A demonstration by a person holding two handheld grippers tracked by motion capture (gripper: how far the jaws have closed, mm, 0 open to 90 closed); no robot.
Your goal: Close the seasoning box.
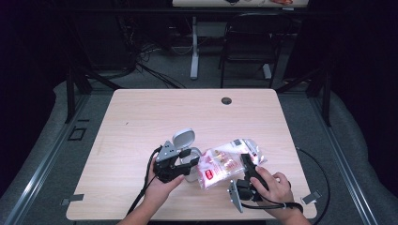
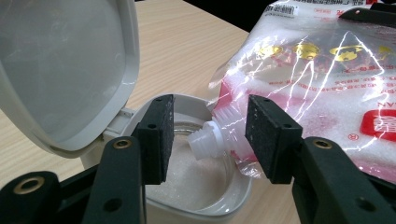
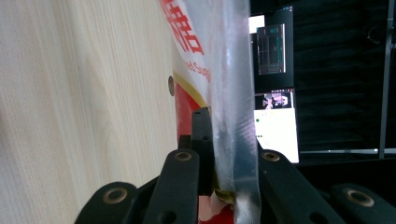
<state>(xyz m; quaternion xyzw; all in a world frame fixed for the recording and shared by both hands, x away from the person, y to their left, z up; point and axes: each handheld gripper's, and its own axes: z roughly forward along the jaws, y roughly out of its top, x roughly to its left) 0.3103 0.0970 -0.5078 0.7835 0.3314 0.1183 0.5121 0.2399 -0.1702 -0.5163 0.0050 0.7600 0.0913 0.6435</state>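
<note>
Sugar already lay in the open-lidded container (image 2: 205, 186) under the uncapped spout (image 2: 210, 142), right hand-held gripper (image 3: 229, 154) clamped on the bag (image 2: 327, 84), left hand-held gripper (image 2: 208, 140) apart, pouring seemingly unfinished.

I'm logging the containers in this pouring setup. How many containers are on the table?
2: a grey lidded container left of centre near the front edge, lid up, and a spouted plastic pouch just right of it, its spout over the container's opening. None looks hidden.
</note>
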